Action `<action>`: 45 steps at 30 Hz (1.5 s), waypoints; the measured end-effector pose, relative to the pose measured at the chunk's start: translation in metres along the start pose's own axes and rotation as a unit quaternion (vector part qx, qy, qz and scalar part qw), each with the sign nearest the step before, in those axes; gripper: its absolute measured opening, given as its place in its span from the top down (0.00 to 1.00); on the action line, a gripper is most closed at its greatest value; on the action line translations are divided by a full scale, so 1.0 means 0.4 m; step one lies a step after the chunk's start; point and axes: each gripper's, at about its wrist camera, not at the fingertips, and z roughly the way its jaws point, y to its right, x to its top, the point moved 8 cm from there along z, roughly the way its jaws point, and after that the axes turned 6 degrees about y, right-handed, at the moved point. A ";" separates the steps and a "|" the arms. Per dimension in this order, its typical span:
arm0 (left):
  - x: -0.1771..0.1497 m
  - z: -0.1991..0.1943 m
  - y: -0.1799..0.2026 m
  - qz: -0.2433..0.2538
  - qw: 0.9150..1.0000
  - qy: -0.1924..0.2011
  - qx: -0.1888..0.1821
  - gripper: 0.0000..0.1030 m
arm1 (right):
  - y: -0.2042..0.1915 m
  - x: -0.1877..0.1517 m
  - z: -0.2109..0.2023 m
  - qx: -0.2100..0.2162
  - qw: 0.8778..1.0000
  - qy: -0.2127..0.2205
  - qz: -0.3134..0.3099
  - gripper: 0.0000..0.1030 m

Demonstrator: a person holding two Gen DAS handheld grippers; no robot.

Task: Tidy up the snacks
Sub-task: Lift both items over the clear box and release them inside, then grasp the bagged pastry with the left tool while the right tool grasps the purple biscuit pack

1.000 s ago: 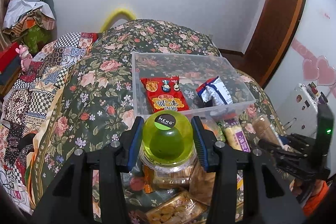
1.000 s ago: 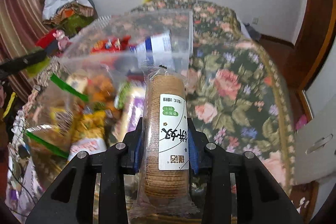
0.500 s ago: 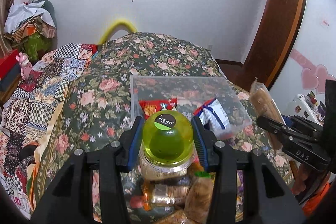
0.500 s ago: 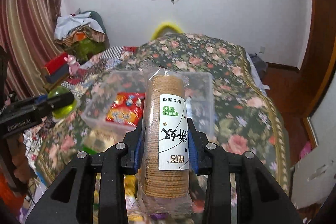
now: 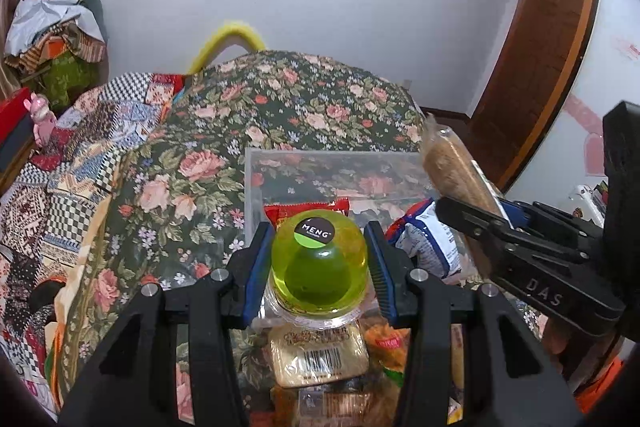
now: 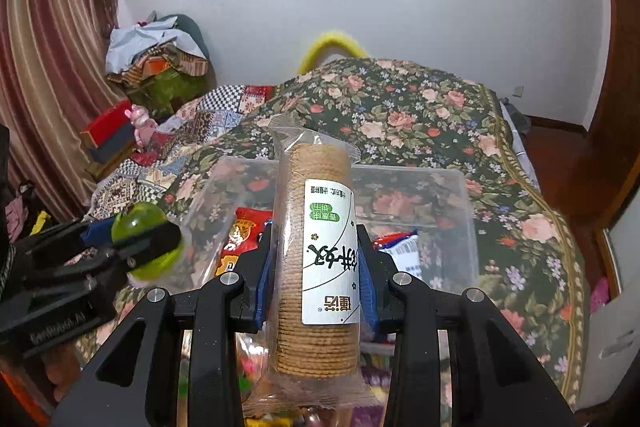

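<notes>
Biscuit sleeve (image 6: 316, 259): a clear-wrapped stack of round biscuits is clamped between the blue pads of the right gripper (image 6: 316, 259). Its long axis is run forward along the fingers, the far crimped end pointing away from the claw and tilted up, past the fingertips. The white label is seen upside down.
Biscuit sleeve, left wrist view (image 5: 452, 167): it is seen slanting up and away from the right gripper (image 5: 480, 217), over the near right corner of the bin.
Jelly cup (image 5: 318, 267): a green domed cup with a black "MENG" sticker is gripped by its sides between the pads of the left gripper (image 5: 318, 267). The dome is pointed forward and up; the wide clear rim is turned back toward the claw.
Jelly cup, right wrist view (image 6: 146, 245): it is held in the left gripper (image 6: 140, 247), to the left of the right claw.
Clear bin (image 6: 464, 203): it is placed just ahead of and below both claws, on the floral bedspread (image 6: 420, 107).
Bin contents: a red packet (image 6: 244, 231) and a blue-and-white packet (image 5: 430, 239) are seen inside.
Loose snacks (image 5: 320, 351): wrapped packets are seen lying below the left claw, nearer than the bin.
</notes>
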 end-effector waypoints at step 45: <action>-0.045 -0.074 0.016 0.032 0.999 -0.016 -0.007 0.46 | 0.052 -0.073 -0.084 -0.008 1.000 -0.026 -0.007 0.46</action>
